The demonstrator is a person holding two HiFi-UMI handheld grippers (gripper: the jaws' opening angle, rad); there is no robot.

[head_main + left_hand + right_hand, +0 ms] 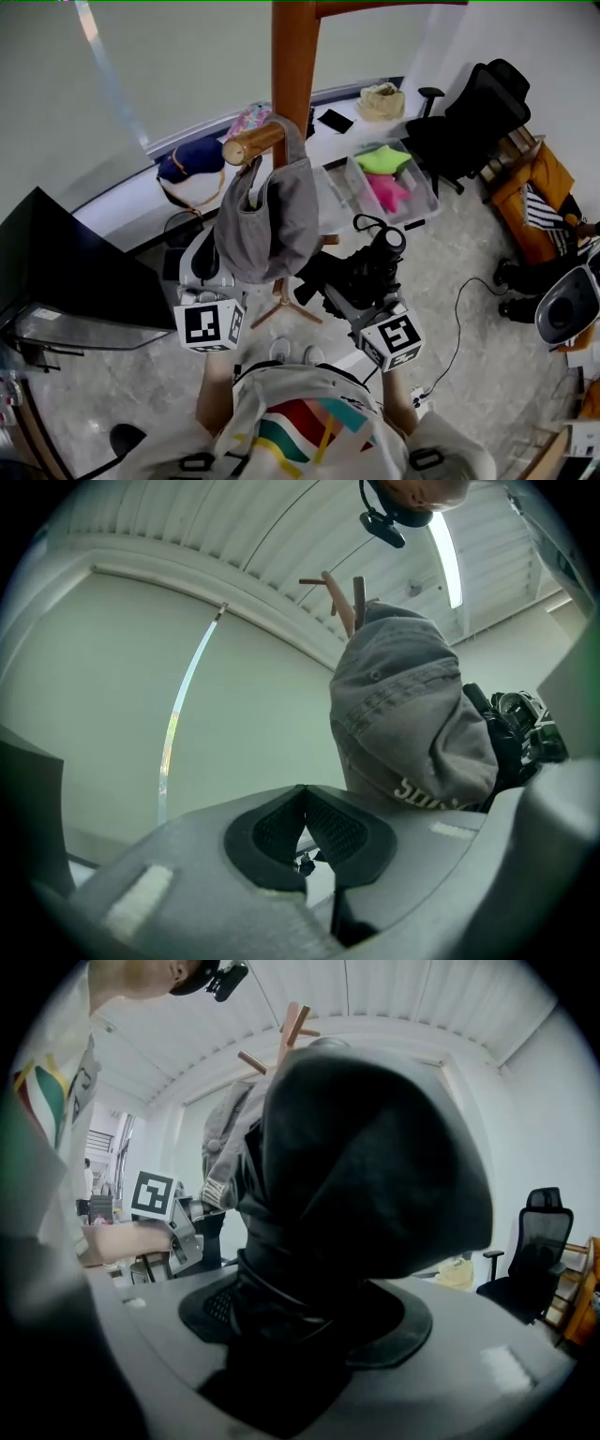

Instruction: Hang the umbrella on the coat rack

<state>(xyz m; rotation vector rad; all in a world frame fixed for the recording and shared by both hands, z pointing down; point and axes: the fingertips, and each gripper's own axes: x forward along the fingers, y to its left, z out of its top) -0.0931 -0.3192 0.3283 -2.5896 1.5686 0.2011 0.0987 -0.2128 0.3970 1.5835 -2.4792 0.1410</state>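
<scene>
The wooden coat rack (292,66) rises straight in front of me, and a grey cloth bag (272,220) hangs from one peg (251,143). My right gripper (354,298) is shut on a folded black umbrella (370,267), held just right of the bag, its wrist loop (370,223) sticking up. In the right gripper view the umbrella (366,1166) fills the middle above the jaws (300,1321), with the rack's pegs (291,1030) behind it. My left gripper (202,258) sits low, left of the bag; its pads (272,832) meet with nothing between them, and the grey bag (412,724) hangs to the upper right.
The rack's feet (281,305) spread on the tiled floor by my shoes. Behind the pole runs a white desk (337,150) with a clear bin (389,178) of coloured items. A black office chair (473,112) stands right, a dark screen (66,262) left, and a cable (459,319) lies on the floor.
</scene>
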